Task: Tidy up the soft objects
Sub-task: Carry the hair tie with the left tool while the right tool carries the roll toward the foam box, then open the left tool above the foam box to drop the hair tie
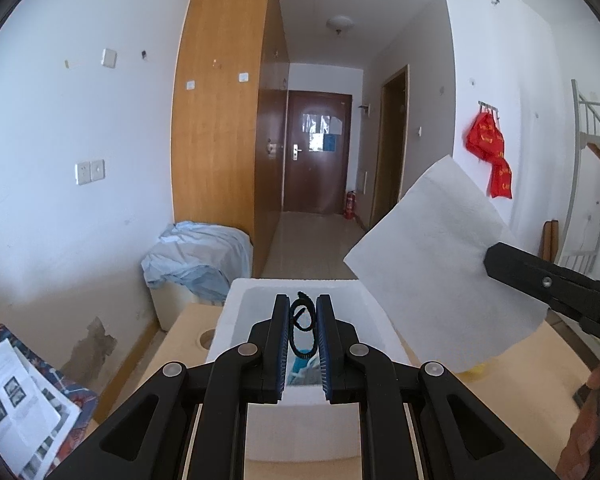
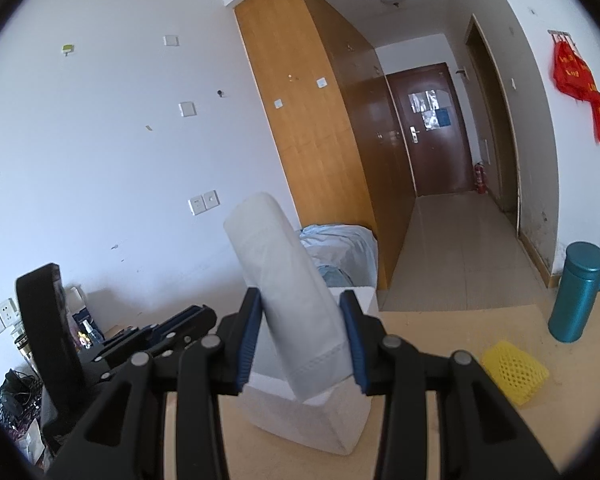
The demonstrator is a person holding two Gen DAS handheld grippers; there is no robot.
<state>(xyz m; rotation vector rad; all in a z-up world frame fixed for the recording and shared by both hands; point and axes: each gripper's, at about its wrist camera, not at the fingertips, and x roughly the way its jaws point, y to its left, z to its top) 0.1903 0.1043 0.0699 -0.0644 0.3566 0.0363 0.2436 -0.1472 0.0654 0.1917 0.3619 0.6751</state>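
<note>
We are carrying the tissue sheet (image 2: 296, 300), clenched in the right hand-held gripper (image 2: 300, 344), toward the foam box (image 1: 244, 304), left hand-held gripper (image 1: 303, 344) gripping a black cord (image 1: 300, 320), lowering next.

Left gripper (image 1: 303, 320) held level, blue-padded fingers (image 1: 283, 344) narrowly parted around a black cord loop (image 1: 301, 322), right gripper (image 2: 300, 336) raised, fingers (image 2: 249, 340) clamped on a folded white tissue (image 2: 288, 300)

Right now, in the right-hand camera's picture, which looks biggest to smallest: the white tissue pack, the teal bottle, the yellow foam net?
1. White tissue pack, though it sits closest to the camera, which inflates it.
2. Teal bottle.
3. Yellow foam net, only slightly smaller than the bottle.
</note>
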